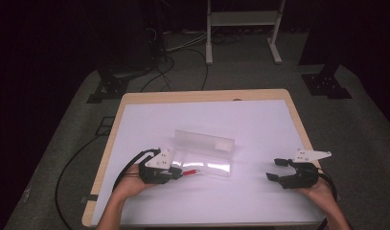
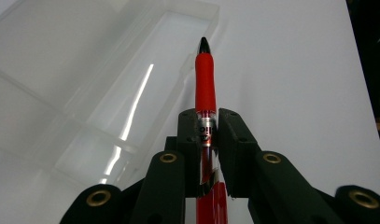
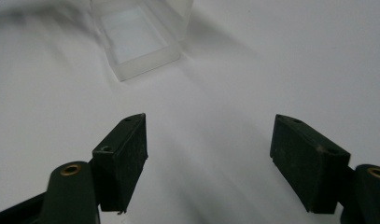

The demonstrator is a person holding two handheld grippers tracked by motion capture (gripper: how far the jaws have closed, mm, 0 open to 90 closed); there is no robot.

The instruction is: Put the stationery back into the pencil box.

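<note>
A red pen with a black tip is clamped in my left gripper, which is shut on it at the left front of the table. In the left gripper view the pen points over the near rim of a clear plastic box. That box lies open in the middle of the white table, its lid standing up behind it. My right gripper hovers at the right front, open and holding nothing. The right gripper view has the box's end well beyond its spread jaws.
The white table top has a wooden edge. Black cables trail over the grey floor to the left. A white stand and dark equipment bases sit beyond the table's far side.
</note>
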